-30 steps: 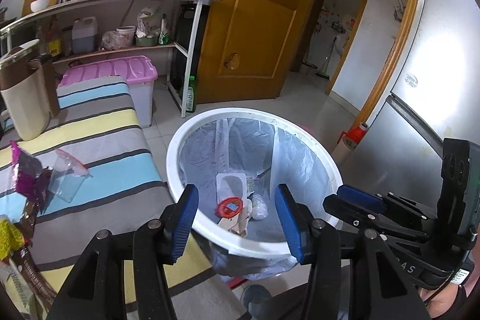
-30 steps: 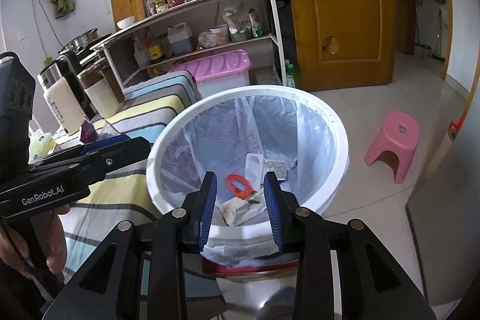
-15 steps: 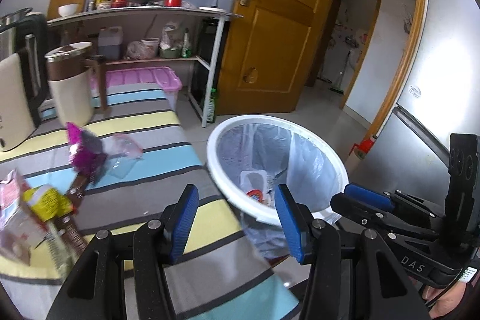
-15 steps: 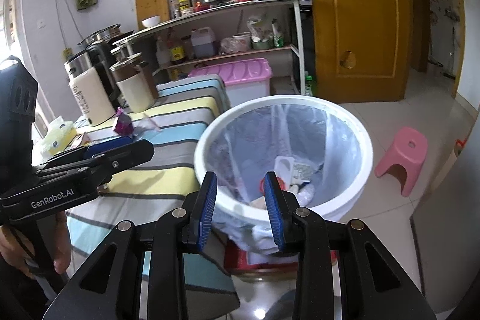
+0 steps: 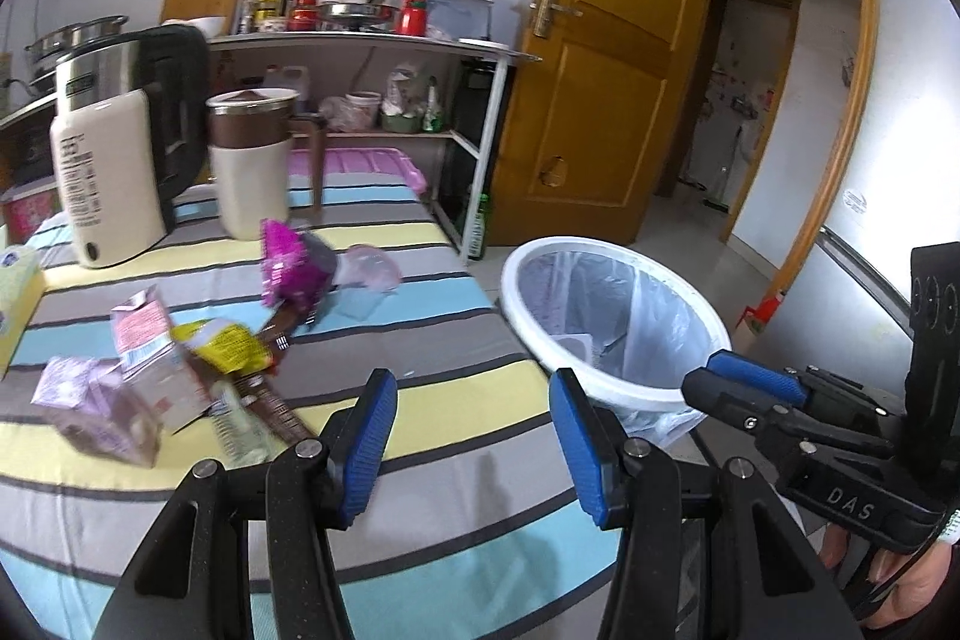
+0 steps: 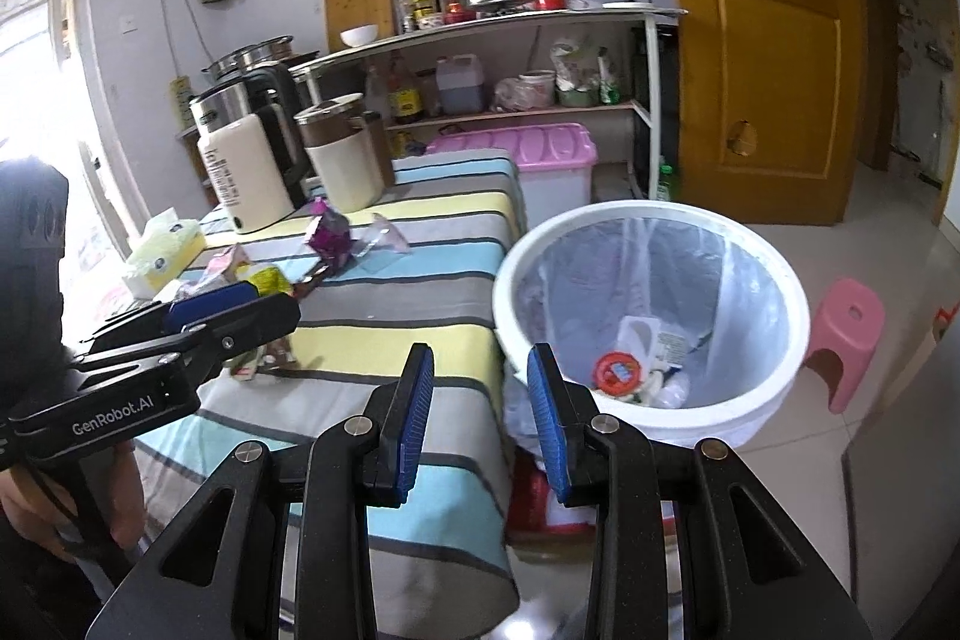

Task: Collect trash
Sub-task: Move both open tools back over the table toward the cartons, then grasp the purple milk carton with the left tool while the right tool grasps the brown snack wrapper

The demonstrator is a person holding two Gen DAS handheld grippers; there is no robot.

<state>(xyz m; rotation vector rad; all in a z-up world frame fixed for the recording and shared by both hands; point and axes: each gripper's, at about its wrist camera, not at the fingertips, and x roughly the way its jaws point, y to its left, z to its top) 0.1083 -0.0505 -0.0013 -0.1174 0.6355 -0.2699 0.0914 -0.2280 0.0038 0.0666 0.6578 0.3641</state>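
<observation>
The left gripper (image 5: 471, 436) hangs over the near part of the striped tablecloth (image 5: 420, 376) with its blue-padded jaws spread wide and nothing between them. The right gripper (image 6: 480, 406) sits just to the right of it, over the table's right edge and beside the bin, its jaws set at a narrower gap and likewise empty; in the left wrist view it shows at the right (image 5: 744, 382), and there the gap cannot be judged. The trash lies in a loose cluster on the left half of the table: a pink carton (image 5: 150, 358) tipped on its side, a pale purple packet (image 5: 90, 400) at its left, a yellow wrapper (image 5: 231, 343) touching the carton's right side, and a dark brown wrapper (image 5: 273, 400) running toward the near edge. Farther back is a magenta foil bag (image 5: 288, 268), with a clear plastic bag (image 5: 372, 274) just to its right. The white trash bin (image 6: 648, 412) stands on the floor touching the table's right edge, lined with a clear bag, and holds a red round lid (image 6: 618, 370), a white tray (image 6: 639, 334) and some pale scraps at the bottom. At the far end of the table stand a cream kettle (image 5: 108, 184) and a brown-and-cream jug (image 5: 252, 166), side by side. A pink stool (image 6: 846, 334) stands on the floor to the right of the bin.
</observation>
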